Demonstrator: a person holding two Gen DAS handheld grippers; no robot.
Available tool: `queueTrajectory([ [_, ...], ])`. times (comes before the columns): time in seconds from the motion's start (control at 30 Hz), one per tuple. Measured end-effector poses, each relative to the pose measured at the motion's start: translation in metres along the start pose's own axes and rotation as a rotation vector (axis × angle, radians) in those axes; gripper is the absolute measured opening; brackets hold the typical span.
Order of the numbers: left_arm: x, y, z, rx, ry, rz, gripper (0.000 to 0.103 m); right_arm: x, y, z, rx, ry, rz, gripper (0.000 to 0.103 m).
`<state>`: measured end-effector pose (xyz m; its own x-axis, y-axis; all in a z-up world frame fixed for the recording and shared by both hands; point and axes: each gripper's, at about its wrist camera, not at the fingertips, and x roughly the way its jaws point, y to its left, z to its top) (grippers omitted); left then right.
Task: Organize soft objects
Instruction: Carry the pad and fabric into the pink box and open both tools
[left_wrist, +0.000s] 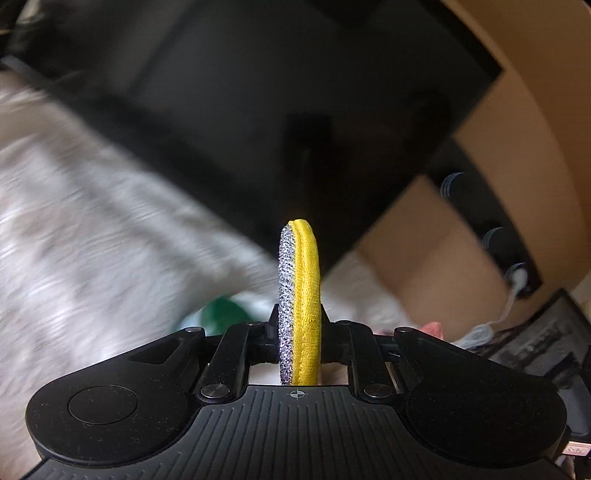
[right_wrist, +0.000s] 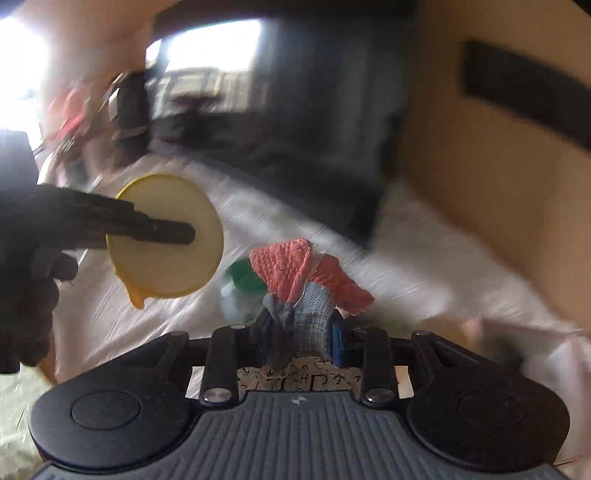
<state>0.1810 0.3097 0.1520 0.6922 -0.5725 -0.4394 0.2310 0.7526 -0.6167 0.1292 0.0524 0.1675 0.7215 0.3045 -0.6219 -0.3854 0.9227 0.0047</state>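
My left gripper (left_wrist: 298, 317) is shut on a round yellow sponge pad (left_wrist: 301, 295) with a silver scrubbing face, held edge-on and upright. The pad (right_wrist: 166, 236) also shows flat-on in the right wrist view, pinched by the left gripper's fingers (right_wrist: 162, 230) at the left. My right gripper (right_wrist: 301, 325) is shut on a bundle of cloths: a coral knitted cloth (right_wrist: 306, 269) over a grey-blue woven one (right_wrist: 310, 314). A green soft item (right_wrist: 245, 278) lies below on white fabric; it also shows in the left wrist view (left_wrist: 221, 314).
White fluffy bedding (left_wrist: 92, 229) spreads at the left. A cardboard box (left_wrist: 424, 236) stands at the right, also large in the right wrist view (right_wrist: 480, 184). A dark panel (left_wrist: 277, 110) fills the background. Both views are motion-blurred.
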Motion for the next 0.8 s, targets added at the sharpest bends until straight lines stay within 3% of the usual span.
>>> queueTrajectory([
  [0.17,0.045,-0.065,0.023,0.075,0.003,-0.104,0.018,-0.037,-0.055,0.021,0.009,-0.099,-0.158,0.03],
  [0.33,0.102,-0.124,0.014,0.104,0.081,-0.213,0.018,-0.071,-0.12,0.021,0.07,-0.152,-0.305,0.03],
  [0.53,0.18,-0.192,-0.031,0.177,0.242,-0.267,0.018,-0.097,-0.192,-0.004,0.18,-0.165,-0.448,0.031],
  [0.73,0.261,-0.221,-0.087,0.192,0.448,-0.298,0.02,-0.089,-0.235,-0.041,0.314,-0.117,-0.477,0.031],
  [0.8,0.288,-0.222,-0.111,0.253,0.521,-0.255,0.02,-0.082,-0.245,-0.054,0.345,-0.089,-0.471,0.031],
])
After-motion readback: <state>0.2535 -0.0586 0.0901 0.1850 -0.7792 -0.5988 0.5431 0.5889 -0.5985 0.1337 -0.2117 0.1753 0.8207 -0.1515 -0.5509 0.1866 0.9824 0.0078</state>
